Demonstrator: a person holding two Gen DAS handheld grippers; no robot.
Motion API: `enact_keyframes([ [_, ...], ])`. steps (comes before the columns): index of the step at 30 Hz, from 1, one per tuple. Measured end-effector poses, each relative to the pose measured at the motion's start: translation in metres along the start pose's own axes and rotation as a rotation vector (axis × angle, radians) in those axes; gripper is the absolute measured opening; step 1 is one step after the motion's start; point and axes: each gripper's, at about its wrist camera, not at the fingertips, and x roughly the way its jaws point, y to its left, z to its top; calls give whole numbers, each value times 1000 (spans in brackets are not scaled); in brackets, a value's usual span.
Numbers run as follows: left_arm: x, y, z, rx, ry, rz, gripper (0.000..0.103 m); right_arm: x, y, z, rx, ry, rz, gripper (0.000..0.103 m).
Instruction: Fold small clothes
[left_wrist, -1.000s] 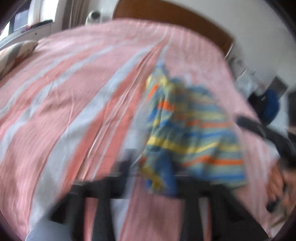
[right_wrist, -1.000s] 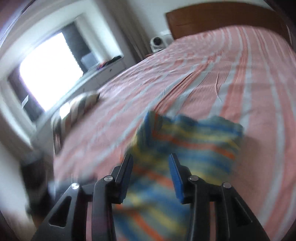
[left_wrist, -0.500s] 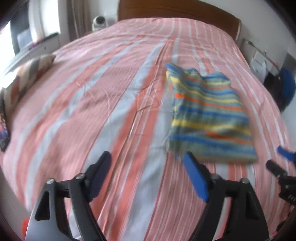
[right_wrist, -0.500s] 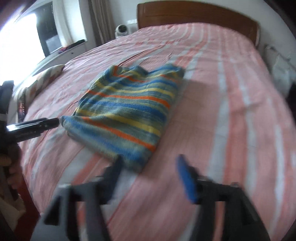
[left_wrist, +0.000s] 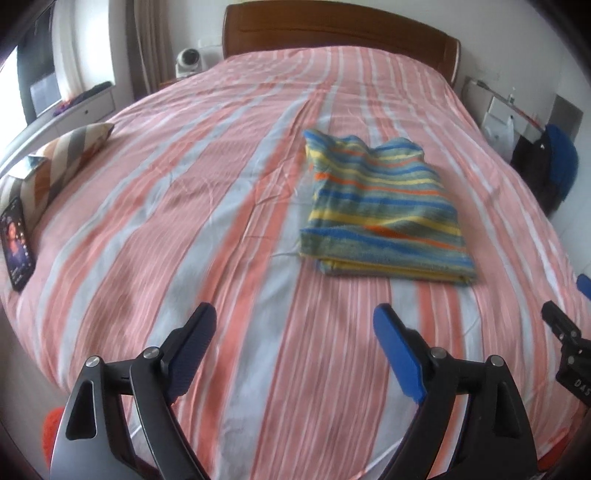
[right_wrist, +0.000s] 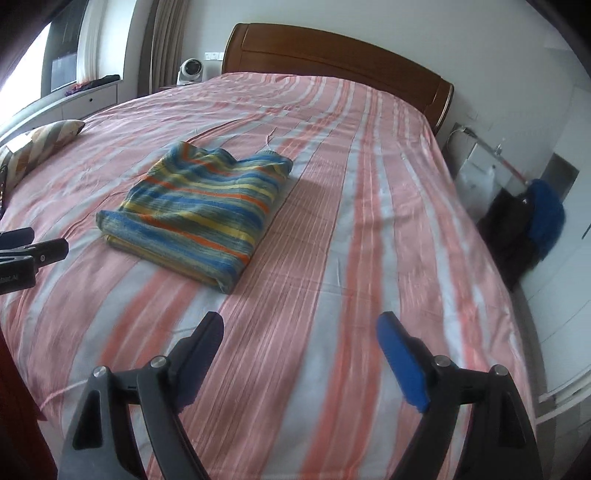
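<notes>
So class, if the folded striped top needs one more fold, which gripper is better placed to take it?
Probably the left gripper: the top lies nearer its open jaws than the right gripper.

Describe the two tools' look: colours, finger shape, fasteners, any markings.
Both match. The left tool has a black skeletal frame with triangular cut-outs, silver pivot screws, and long flat blue pads on the fingers. The right tool is the same. White lettering shows on each body in the other's view, unreadable. No cables visible.
</notes>
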Motion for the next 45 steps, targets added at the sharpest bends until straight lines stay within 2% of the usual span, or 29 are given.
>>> enact_keyframes([
  [4,-3,-3,-5,8,-9,4,92,-5,2,-4,-13,-2,-32,84],
  [12,3,-6,-9,23,1,14,92,-7,3,-2,-25,1,-84,84],
  [27,21,-5,-15,68,30,40,92,8,2,-7,-15,43,-86,84],
  [29,27,1,-6,76,40,30,92,12,-4,-10,14,47,-37,84],
  [31,31,11,9,49,26,-4,92,17,-15,-14,95,44,73,84],
  [34,46,26,43,-16,9,-112,93,37,-36,-12,228,64,243,84],
  [38,99,21,93,-38,132,-281,93,74,-63,11,403,62,439,80],
  [40,125,12,108,-26,181,-290,93,105,-72,30,483,77,540,77],
  [42,152,4,120,-2,229,-275,93,137,-69,52,496,94,611,72],
  [45,175,0,134,32,245,-264,94,182,-59,74,511,134,687,69],
])
